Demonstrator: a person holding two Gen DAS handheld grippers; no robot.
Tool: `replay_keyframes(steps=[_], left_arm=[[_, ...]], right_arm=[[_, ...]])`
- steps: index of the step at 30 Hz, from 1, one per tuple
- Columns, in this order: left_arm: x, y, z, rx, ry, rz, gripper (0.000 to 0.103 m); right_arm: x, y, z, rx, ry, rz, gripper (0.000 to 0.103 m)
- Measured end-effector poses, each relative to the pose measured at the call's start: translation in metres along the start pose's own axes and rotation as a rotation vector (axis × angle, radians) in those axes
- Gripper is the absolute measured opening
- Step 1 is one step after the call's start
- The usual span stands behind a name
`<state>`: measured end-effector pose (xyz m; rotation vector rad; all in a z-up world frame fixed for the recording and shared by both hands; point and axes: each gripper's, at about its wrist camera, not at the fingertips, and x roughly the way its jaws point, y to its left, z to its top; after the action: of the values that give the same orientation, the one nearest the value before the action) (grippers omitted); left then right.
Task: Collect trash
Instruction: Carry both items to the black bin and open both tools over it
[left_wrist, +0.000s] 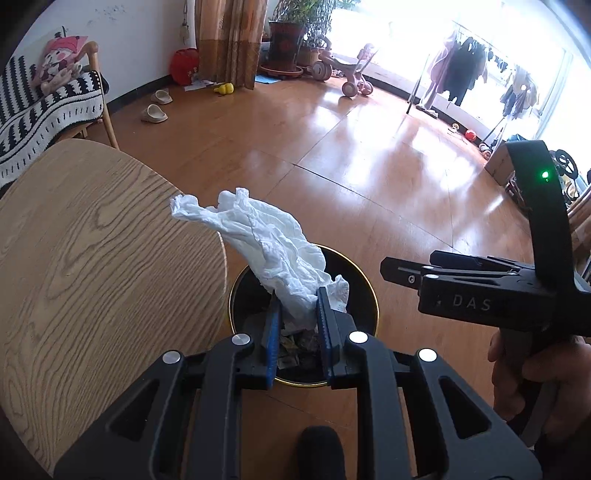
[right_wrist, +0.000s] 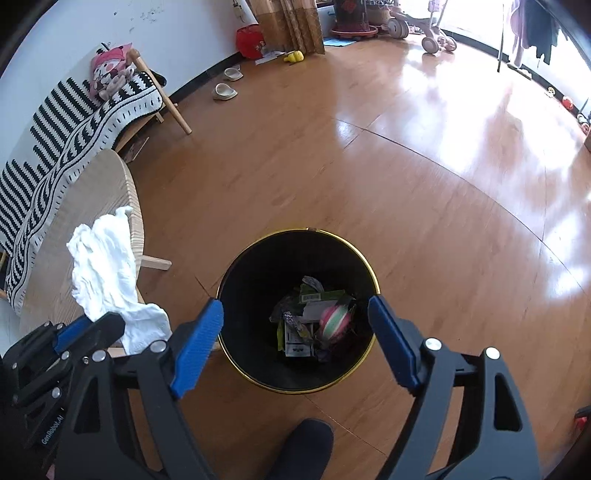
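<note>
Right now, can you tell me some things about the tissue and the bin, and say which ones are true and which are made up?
1. The left tool is pinching a white tissue. True.
2. The right tool is holding the tissue. False: it is open and empty.
3. The bin is empty. False: wrappers and a striped ball lie inside.
4. The bin has a gold rim. True.
5. A round wooden table stands beside the bin. True.
</note>
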<state>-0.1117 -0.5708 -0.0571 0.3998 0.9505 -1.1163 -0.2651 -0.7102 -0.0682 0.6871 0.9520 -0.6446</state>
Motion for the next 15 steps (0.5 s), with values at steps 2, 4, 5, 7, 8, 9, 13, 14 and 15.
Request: replay_keyframes(steps=[2,4,5,7,8,9,13,14,15], left_arm=[[0.003,-0.001,0.000,0.002,0.004,-0.005,0.018],[0.004,0.002,0.000,0.005,0.008,-0.012,0.018],[0.004,0.001,0.000,0.006,0.009,-0.014,0.018],[0.005,0.001,-0.001,0.011,0.011,-0.020,0.018],[0.006,0.001,-0.001,0.014,0.011,-0.024,0.018],[0.007,0.002,-0.001,0.016,0.012,-0.030,0.018],[0.010,0.004,0.000,0.022,0.011,-0.045,0.032],[0.010,0.005,-0.001,0.024,0.010,-0.049,0.048],[0.009,0.005,-0.001,0.023,0.003,-0.050,0.055]], right_arm=[[0.000,-0.001,0.002,0.009,-0.003,-0.003,0.078],[-0.002,-0.003,0.002,0.020,-0.010,-0.006,0.078],[-0.002,-0.005,0.002,0.026,-0.013,-0.004,0.078],[-0.004,-0.009,0.002,0.035,-0.018,-0.004,0.078],[-0.006,-0.010,0.000,0.036,-0.019,-0.006,0.078],[-0.007,-0.009,0.000,0.035,-0.022,-0.008,0.078],[-0.016,-0.013,0.000,0.047,-0.044,-0.010,0.078],[-0.018,-0.014,-0.001,0.053,-0.049,-0.010,0.078],[-0.020,-0.016,-0.002,0.058,-0.054,-0.012,0.078]])
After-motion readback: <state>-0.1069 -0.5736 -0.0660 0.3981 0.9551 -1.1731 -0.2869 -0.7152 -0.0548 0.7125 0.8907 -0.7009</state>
